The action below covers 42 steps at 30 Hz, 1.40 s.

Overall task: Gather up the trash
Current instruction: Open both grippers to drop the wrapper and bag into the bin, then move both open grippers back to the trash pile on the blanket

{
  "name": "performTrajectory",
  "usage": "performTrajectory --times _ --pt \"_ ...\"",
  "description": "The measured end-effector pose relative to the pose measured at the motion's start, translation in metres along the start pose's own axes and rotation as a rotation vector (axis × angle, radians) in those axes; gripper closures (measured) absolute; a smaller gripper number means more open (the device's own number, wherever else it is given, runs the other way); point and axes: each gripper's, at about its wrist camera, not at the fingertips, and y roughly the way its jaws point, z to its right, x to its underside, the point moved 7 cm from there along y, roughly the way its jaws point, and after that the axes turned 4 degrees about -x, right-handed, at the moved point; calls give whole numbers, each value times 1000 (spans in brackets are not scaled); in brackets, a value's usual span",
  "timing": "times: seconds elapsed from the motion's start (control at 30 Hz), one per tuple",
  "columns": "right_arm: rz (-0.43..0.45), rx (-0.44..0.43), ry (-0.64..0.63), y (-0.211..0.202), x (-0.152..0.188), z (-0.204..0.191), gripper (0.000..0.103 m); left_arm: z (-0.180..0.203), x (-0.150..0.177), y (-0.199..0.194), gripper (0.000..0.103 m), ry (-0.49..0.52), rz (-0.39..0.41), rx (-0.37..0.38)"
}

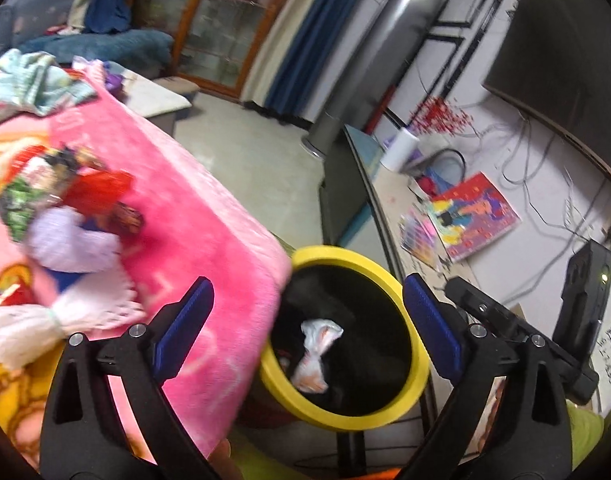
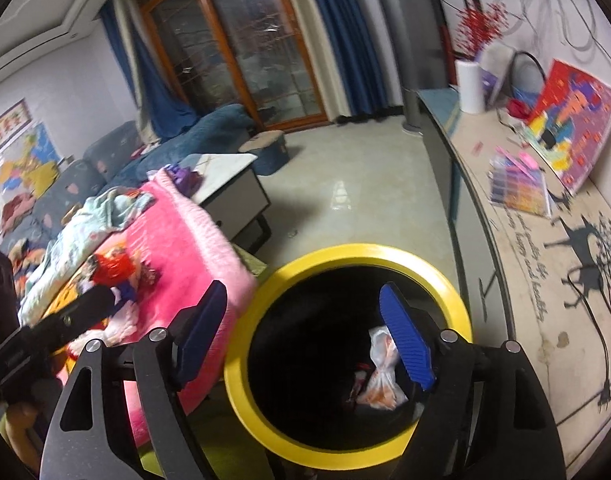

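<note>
living room floor | yellow-rimmed bin (image 2: 347, 446) holds crumpled wrapper (image 2: 379, 376) | left hand-held gripper (image 1: 307, 324) wide open, empty | right hand-held gripper (image 2: 305, 334) likewise

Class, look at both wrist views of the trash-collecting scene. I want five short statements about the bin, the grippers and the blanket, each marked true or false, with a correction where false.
1. The bin has a yellow rim. True.
2. The bin is empty. False: a knotted plastic bag lies inside it.
3. The left gripper is shut on a wrapper. False: its jaws stand open with nothing between them.
4. The right gripper is open above the bin. True.
5. The pink blanket is bare. False: a pile of wrappers and scraps lies on it.
</note>
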Motion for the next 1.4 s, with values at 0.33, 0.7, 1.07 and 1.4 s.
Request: performTrajectory --times 0.33,0.7,1.07,1.4 --pt "28 -105 -199 -6 1 -66 24 -42 -20 -42 16 -87 115 -79" --pt "17 -182 -325 -3 7 -120 22 -74 -26 -73 16 -144 184 -120" --pt "18 -261 -454 7 10 -177 21 -114 -29 -96 16 -208 233 -160" --pt "-15 -313 -558 30 24 -214 20 -154 -32 -106 20 -289 254 -163"
